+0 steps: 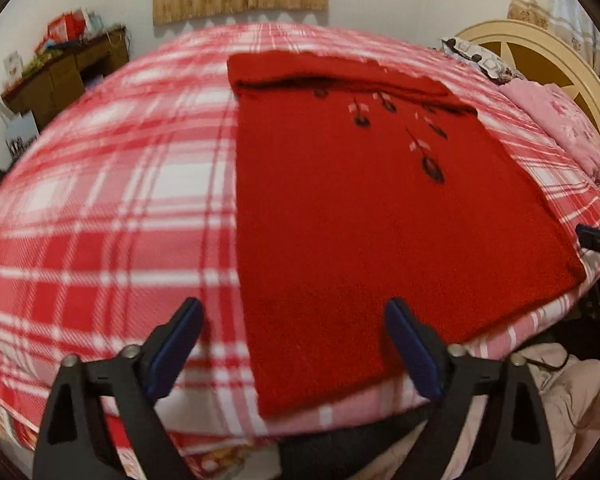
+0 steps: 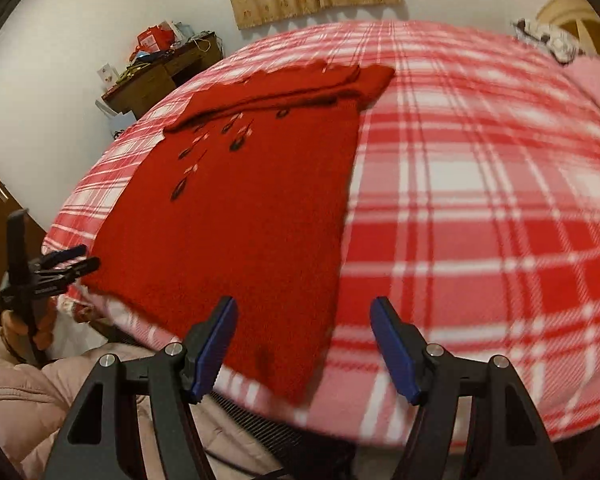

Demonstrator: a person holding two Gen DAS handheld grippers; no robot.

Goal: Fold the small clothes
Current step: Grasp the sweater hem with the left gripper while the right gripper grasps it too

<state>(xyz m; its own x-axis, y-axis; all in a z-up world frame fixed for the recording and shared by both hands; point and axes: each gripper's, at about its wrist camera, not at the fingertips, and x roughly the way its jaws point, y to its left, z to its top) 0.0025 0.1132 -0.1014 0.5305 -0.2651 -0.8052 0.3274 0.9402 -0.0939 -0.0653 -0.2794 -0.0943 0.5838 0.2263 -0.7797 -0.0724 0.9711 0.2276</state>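
Red sweater [image 1: 340,220] flat on plaid bed [image 1: 100,200], far edge blurred, both tools [image 1: 294,334] [image 2: 304,334] gaping, empty

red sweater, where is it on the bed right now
The red sweater lies flat on the plaid blanket, hem at the near edge, between both open grippers: the left gripper over one hem corner, the right gripper over the other.

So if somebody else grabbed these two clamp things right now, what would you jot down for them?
Left gripper: open, empty, above the near hem of the red sweater.
Right gripper: open, empty, over the sweater's other near corner.
Sweater lies flat on the plaid bed cover, its far end already folded over into a band.
Left: fold the body up into a compact stack.
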